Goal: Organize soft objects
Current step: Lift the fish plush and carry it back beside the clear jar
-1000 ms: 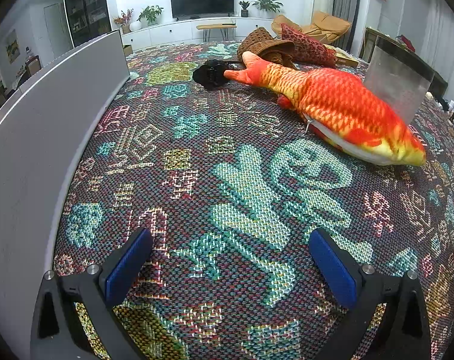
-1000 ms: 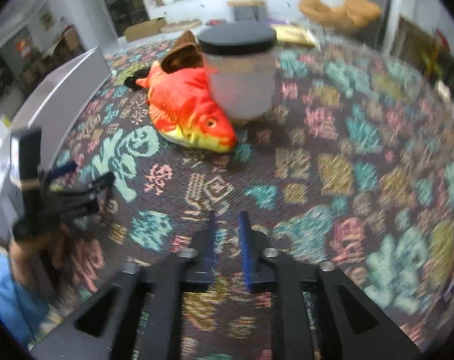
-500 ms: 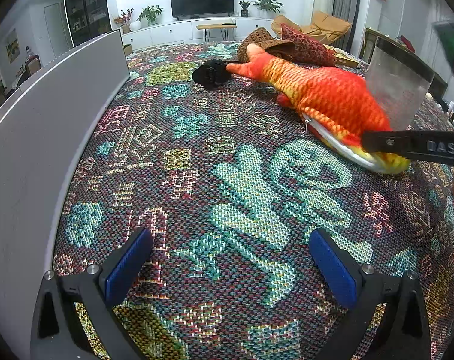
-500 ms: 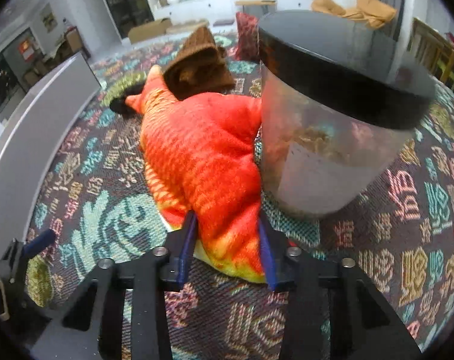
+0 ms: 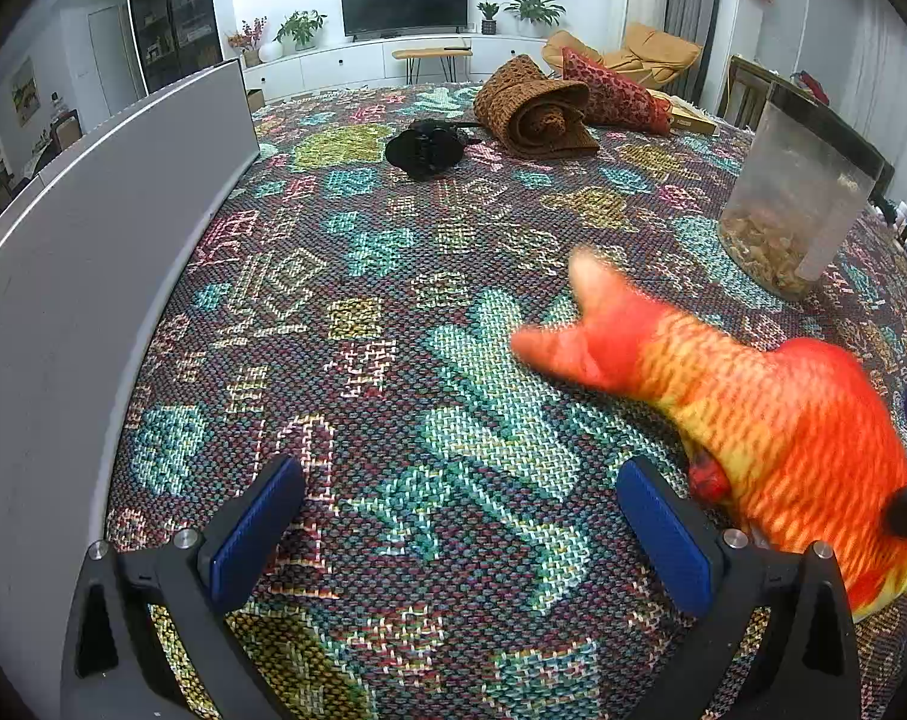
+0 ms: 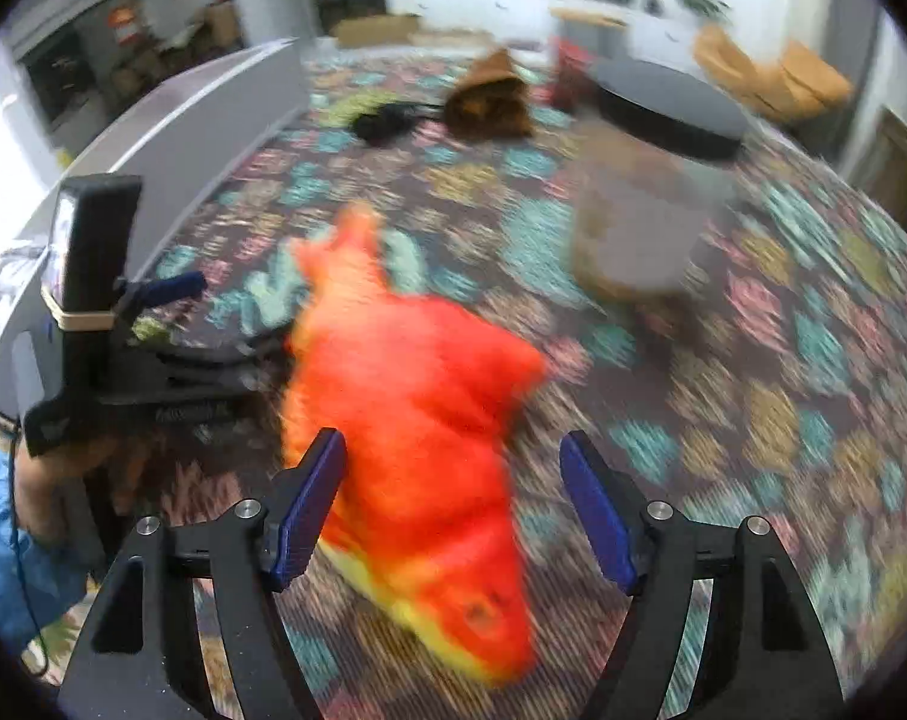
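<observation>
An orange and red plush fish (image 5: 771, 420) lies on the patterned woven cloth (image 5: 393, 312), tail toward the middle and head at the near right. In the blurred right wrist view the plush fish (image 6: 417, 420) sits between the jaws of my right gripper (image 6: 453, 510). These jaws are opening: the right pad stands off the fish and the left one is at its edge. My left gripper (image 5: 462, 516) hovers open over the cloth just left of the fish, holding nothing. A hand holds the left gripper (image 6: 171, 324).
A clear jar (image 5: 795, 192) with a black lid stands at the far right. A brown knitted roll (image 5: 537, 114), a red patterned cushion (image 5: 609, 90) and a small black item (image 5: 426, 147) lie at the back. A grey panel (image 5: 93, 240) borders the left side.
My right gripper closed on the fish's head beside the jar and pulled the fish toward the near side, next to the left gripper. Its jaws now stand wide. The left gripper stayed still.
</observation>
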Tool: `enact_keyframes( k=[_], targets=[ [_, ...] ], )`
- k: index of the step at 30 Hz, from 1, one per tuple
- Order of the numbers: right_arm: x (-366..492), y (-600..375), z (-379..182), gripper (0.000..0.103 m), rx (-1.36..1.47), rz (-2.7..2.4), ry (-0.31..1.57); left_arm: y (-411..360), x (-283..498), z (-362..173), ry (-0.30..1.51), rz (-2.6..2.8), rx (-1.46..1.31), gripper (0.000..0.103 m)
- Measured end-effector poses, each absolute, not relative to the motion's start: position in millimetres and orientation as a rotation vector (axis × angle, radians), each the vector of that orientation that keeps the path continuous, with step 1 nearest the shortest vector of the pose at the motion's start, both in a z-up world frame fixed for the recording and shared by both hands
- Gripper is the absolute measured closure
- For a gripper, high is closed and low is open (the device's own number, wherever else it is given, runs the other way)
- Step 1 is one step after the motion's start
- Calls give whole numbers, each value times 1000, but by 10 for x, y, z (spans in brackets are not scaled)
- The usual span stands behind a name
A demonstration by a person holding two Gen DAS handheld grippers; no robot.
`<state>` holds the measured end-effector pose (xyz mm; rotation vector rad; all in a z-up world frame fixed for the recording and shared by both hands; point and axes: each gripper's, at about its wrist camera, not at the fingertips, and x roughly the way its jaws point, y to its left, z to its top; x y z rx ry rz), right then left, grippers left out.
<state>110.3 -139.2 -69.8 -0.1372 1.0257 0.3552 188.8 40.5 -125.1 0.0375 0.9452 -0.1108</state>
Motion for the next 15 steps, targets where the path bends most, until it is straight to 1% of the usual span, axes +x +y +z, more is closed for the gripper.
enact_keyframes(
  k=[1, 2, 3, 4, 5, 6, 8, 10, 13, 15],
  targets=[
    [1147, -1345, -775, 28, -141, 387, 1057, 406, 1889, -1251, 945, -111, 37, 0],
    [1175, -1277, -854, 39, -148, 409, 1088, 405, 1888, -1251, 945, -111, 37, 0],
    [1160, -1234, -907, 47, -168, 397, 1091, 405, 1888, -1251, 945, -111, 37, 0],
    [1100, -1240, -887, 60, -178, 366, 1066, 406, 1889, -1250, 945, -111, 37, 0],
    [1029, -1330, -818, 72, -123, 353, 1056, 405, 1888, -1251, 945, -111, 38, 0],
    [977, -1431, -776, 73, -64, 342, 1056, 404, 1888, -1251, 945, -111, 37, 0],
    [714, -1836, -619, 73, 157, 302, 1073, 403, 1888, -1251, 945, -111, 37, 0],
    [426, -2209, -497, 73, 285, 249, 1076, 405, 1889, -1250, 945, -111, 37, 0],
    [104, -2696, -416, 73, 401, 120, 1061, 405, 1888, -1250, 945, -111, 37, 0],
    [74, -2960, -383, 73, 452, 22, 1020, 404, 1888, -1250, 945, -110, 37, 0]
  ],
)
